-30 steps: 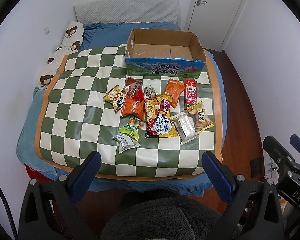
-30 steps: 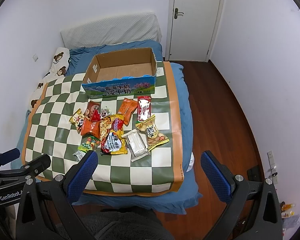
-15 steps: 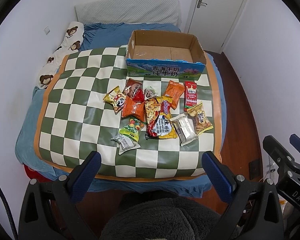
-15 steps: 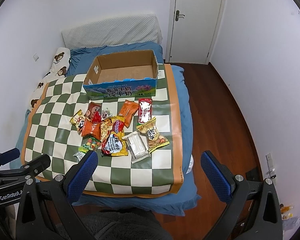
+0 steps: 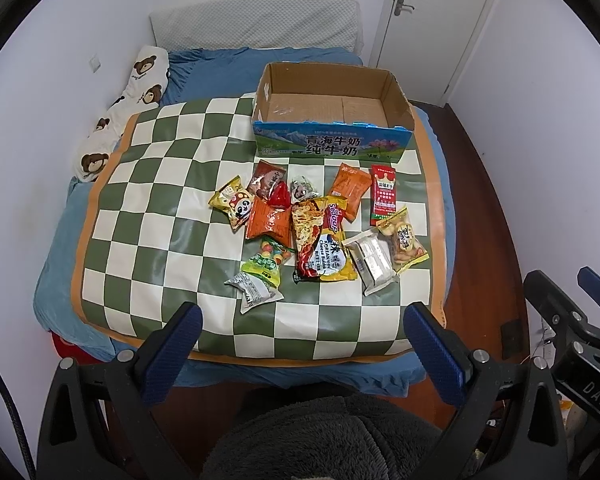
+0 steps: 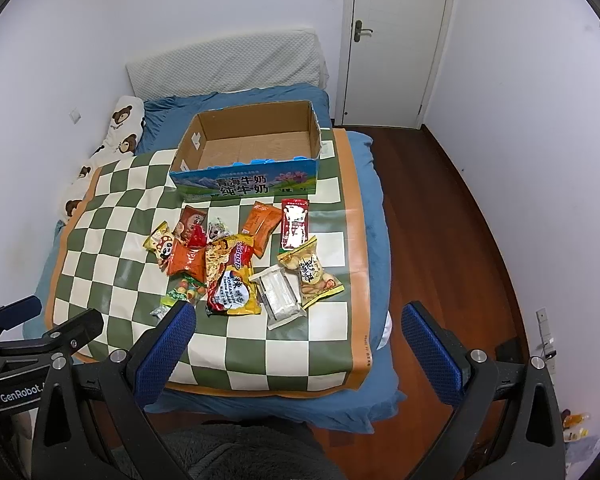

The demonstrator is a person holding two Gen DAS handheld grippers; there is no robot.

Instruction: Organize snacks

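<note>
Several snack packets lie in a loose pile on the green-and-cream checkered mat (image 5: 148, 216) (image 6: 112, 240) on the bed. Among them are a large yellow noodle bag (image 5: 325, 245) (image 6: 233, 280), a silver packet (image 5: 372, 260) (image 6: 281, 295) and a red stick packet (image 5: 383, 194) (image 6: 295, 224). An empty cardboard box (image 5: 332, 116) (image 6: 256, 148) with a blue printed front stands behind the pile. My left gripper (image 5: 298, 328) hangs open at the near edge of the mat, holding nothing. My right gripper (image 6: 298, 328) is open too, over the mat's near right corner.
White pillows with bears (image 5: 140, 80) (image 6: 116, 128) lie along the left wall. A white padded headboard (image 5: 256, 20) stands at the back. Wooden floor (image 6: 452, 240) runs right of the bed to a shut white door (image 6: 392, 40). A fuzzy grey garment (image 5: 324, 436) fills the bottom.
Both grippers have drifted slightly forward toward the bed, so the mat and snacks sit a little lower and closer. Nothing on the mat has moved.
</note>
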